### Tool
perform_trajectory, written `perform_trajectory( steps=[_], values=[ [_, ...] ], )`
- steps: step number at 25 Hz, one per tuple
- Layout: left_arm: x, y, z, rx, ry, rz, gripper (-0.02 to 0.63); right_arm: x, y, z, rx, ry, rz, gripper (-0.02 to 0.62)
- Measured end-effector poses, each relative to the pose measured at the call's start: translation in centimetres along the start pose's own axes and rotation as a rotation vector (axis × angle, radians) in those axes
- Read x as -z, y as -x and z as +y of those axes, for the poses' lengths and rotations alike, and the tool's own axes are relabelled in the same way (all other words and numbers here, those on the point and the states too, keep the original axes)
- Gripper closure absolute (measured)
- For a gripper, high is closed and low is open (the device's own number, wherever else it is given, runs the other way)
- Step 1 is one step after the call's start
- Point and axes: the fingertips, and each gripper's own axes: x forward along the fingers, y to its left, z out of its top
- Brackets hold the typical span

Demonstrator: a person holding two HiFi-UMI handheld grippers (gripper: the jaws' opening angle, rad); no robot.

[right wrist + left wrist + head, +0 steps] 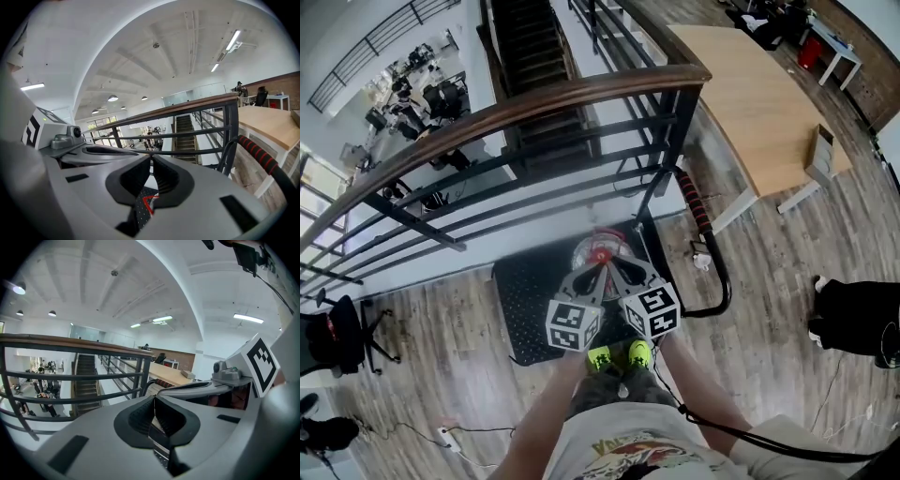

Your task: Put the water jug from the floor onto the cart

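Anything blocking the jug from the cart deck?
Nothing visible. The water jug appears to stand on the cart deck already, directly under the shut left claw and right claw.

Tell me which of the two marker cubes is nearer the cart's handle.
The right-hand marker cube in the head view: the cart's black handle curves close beside it. The left-hand marker cube lies farther from it.

The water jug [598, 255] is clear and rounded with a red cap, upright over the far middle of the cart [521, 302]. The cart is a low black perforated platform whose black handle has a red-striped grip.
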Motion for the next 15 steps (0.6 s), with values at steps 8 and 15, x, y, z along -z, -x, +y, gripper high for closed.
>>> perform_trajectory(
  steps=[8, 15],
  values=[
    [-0.87, 0.3, -1.02, -0.002, 0.003, -0.021, 0.594, -0.82, 0.85, -0.11, -0.001, 0.022, -0.003, 0.566],
    [-0.81, 0.61, -1.05, -0.012, 0.008, -0.027, 0.594, -0.93, 0.95, 0.2, -0.008, 0.033, -0.003, 0.566]
  ],
)
